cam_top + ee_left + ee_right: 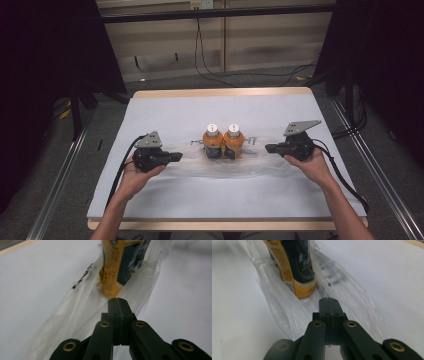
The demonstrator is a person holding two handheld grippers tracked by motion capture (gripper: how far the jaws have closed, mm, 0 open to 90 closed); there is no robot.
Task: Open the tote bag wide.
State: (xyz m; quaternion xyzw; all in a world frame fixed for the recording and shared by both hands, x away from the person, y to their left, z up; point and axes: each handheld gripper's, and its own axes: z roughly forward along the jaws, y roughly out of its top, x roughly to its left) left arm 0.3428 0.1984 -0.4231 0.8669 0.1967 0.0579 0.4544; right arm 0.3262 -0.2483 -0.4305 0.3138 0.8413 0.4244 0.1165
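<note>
Mid-tabletop (165, 107), two bottles (223, 141) stand inside the clear bag (210, 167). Left claw (176, 157) and right claw (270, 148) each clenched on a bag end; bagging looks done, lifting remains.

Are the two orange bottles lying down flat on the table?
No, in the high view both orange bottles stand upright side by side, white caps up, on the clear plastic bag.

Illegible small print on orange bottle labels (297, 267) and plastic bag (250, 162).
</note>
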